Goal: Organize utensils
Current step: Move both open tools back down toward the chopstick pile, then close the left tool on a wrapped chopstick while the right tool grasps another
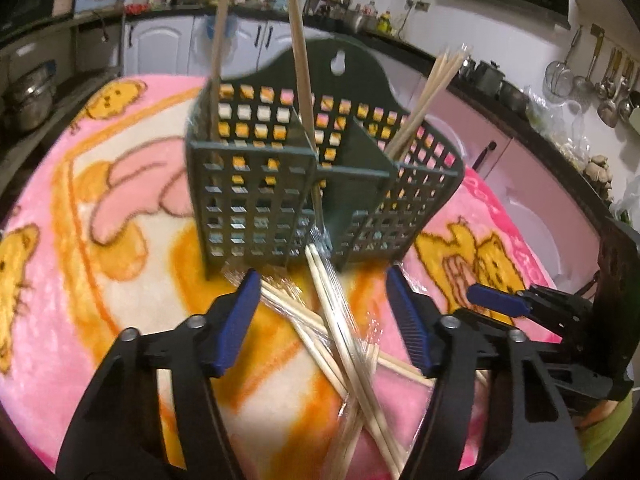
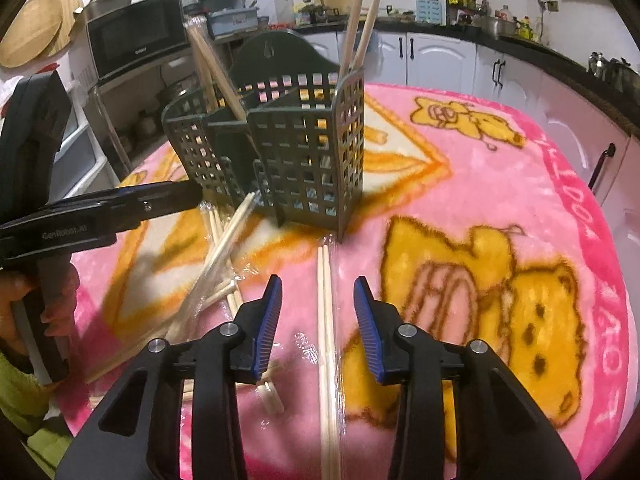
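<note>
- The utensil holder (image 1: 316,176) stands upright on the desk (image 1: 120,208), so inserted chopsticks lean on its dividers.
- The left gripper (image 1: 324,316) hovers in front of the holder, fingers wide and empty, straddling the wrapped chopstick pile (image 1: 340,344).
- The right gripper (image 2: 318,320), fingers wide and empty, straddles one wrapped chopstick pair (image 2: 326,344) in front of the holder, probably the next pick.

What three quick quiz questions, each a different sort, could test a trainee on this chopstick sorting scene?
1. True or false: the dark green plastic lattice utensil holder lies on its side.
2. Multiple choice: the wrapped wooden chopstick pair between the right gripper fingers is A) gripped, B) lying on the pink cartoon blanket, C) in the holder.
3. Fill in: the left gripper is ___.

Key: 1 false; 2 B; 3 open.
</note>
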Motion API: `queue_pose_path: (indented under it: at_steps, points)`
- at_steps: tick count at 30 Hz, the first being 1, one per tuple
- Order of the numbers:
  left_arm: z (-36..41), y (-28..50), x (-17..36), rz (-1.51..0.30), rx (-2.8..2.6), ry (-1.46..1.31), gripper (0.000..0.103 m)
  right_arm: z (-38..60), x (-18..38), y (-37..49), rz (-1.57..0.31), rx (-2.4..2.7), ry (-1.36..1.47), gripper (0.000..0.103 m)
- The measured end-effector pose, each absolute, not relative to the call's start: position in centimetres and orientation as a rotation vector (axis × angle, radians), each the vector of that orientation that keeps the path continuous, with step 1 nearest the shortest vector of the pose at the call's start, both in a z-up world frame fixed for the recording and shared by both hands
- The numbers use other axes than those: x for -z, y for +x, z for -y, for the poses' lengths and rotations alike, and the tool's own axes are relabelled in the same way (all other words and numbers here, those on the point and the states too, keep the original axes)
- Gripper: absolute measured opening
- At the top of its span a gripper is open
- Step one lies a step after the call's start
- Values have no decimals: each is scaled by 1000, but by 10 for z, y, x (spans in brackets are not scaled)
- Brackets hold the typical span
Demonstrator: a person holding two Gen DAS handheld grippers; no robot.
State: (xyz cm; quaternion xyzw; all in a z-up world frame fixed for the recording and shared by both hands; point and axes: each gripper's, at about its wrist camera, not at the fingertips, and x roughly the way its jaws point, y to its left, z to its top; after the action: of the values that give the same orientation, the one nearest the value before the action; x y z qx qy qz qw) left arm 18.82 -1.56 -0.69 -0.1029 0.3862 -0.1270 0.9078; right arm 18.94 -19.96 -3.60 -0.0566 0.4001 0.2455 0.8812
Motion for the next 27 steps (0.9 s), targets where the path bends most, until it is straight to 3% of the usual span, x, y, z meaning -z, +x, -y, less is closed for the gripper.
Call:
queue_pose_path:
  at_steps: [4,10,27]
  points:
    - [23,200,18,-855,278,-211,43,193,45,205,-874,-515,-143,31]
    - [31,213,30,-916,274,-208,42,183,58,226,-931,-520,-179,31]
    - [46,238,52,-989,227,-192,11,179,68,256,-985,-533,-152,25]
